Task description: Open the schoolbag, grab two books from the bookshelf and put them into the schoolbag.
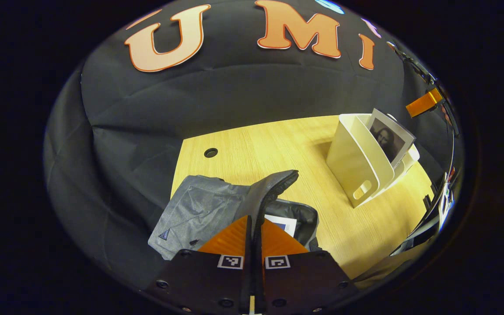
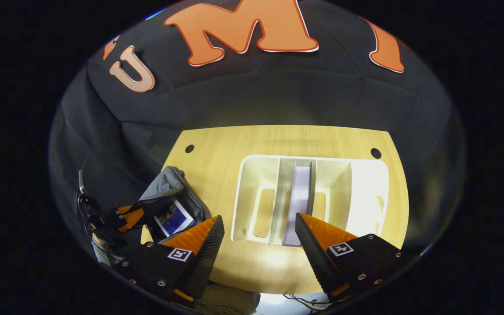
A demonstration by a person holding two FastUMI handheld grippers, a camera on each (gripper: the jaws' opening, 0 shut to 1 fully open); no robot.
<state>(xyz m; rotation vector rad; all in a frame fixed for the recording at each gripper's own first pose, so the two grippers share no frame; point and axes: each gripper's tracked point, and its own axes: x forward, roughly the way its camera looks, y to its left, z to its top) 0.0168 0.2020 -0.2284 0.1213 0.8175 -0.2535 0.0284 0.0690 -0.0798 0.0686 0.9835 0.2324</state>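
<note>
The grey schoolbag (image 1: 199, 210) lies open on the wooden table (image 1: 256, 148). My left gripper (image 1: 255, 218) is shut on the bag's dark zipper edge (image 1: 278, 183) and holds it up. One book (image 1: 283, 224) lies inside the bag. The white bookshelf (image 1: 357, 166) stands to the right with a book bearing a portrait (image 1: 387, 140) in it. In the right gripper view my right gripper (image 2: 258, 218) is open above the bookshelf (image 2: 365, 192), in line with the upright book (image 2: 301, 192) in its middle slot. The left gripper (image 2: 125, 216), the bag (image 2: 169, 183) and the book inside it (image 2: 173, 218) show at the left.
The table (image 2: 217, 148) has round cable holes (image 2: 189, 148) (image 2: 375, 153) near its far corners. Black cloth wall runs behind and to the left. An orange piece (image 1: 425, 103) with dark rig parts shows at the far right edge. The shelf's other slots hold nothing.
</note>
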